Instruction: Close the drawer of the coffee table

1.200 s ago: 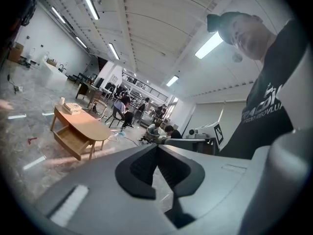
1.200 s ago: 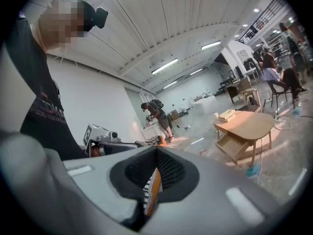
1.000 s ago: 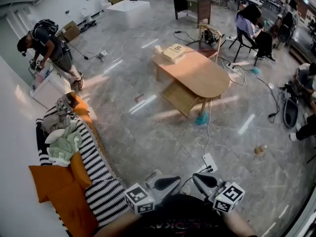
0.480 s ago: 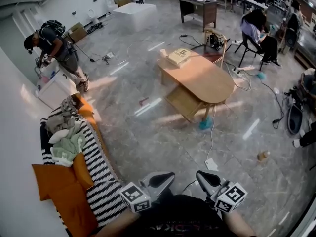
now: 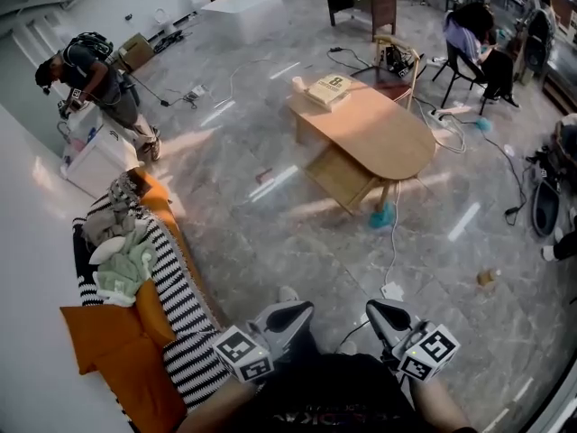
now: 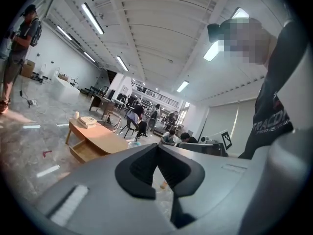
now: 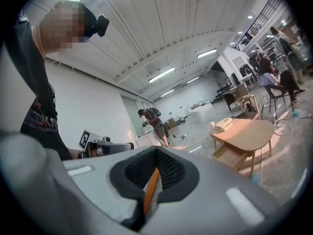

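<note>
My left tool [image 5: 290, 314] and right tool [image 5: 383, 314] are both clenched on nothing, side by side. The open drawer [image 5: 340, 177] juts from the counter [image 5: 383, 138] well ahead, roughly midway between them, its front facing me and leftward.

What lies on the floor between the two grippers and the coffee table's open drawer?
Head view: mostly bare floor. A white cable runs from a socket block near the right gripper towards a teal object beside the drawer.
</note>
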`<state>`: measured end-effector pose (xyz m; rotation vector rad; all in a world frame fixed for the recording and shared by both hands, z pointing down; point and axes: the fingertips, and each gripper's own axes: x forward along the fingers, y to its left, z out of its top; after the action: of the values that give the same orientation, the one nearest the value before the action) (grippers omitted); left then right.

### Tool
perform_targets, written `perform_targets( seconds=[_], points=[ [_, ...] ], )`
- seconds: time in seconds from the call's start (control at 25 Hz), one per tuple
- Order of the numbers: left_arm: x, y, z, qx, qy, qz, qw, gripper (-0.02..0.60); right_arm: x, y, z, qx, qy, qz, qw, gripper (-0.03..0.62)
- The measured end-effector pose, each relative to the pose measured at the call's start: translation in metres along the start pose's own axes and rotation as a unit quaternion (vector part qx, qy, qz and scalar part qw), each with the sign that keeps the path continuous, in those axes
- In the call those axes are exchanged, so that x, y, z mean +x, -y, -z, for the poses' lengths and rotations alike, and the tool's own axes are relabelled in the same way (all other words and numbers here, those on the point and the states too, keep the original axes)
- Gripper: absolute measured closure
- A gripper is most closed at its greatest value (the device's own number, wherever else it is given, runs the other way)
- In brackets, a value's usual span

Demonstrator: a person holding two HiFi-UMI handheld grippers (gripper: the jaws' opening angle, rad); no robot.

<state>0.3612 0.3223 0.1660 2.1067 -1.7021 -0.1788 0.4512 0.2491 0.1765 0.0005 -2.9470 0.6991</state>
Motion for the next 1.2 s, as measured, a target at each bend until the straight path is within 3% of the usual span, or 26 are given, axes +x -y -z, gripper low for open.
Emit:
perform_targets(
  seconds=[0.28,0.76,1.04,1.2],
  points=[
    [-0.001,-0.086,-0.029,-0.008,0.013,-0.008,0.9998,0.575,0.069,0.022,-0.017,-0.004,-0.005,0.027,1.0,0.595],
    [0.001,-0.262,-0.112,0.004,-0.009,0.04,0.9992,0.575,0.246,0.067,-0.069,0.004,0.002,0.095,0.995,0.595],
    [-0.008,-0.339,-0.129,0.009,-0.034,0.064,0.9973,0.575,0.319,0.087,-0.076,0.006,-0.008,0.133,0.991,0.595],
    [-0.011,-0.374,-0.141,0.006,-0.031,0.056,0.9979,0.575,0.345,0.092,-0.082,0.005,-0.006,0.14,0.99,0.595]
  ],
)
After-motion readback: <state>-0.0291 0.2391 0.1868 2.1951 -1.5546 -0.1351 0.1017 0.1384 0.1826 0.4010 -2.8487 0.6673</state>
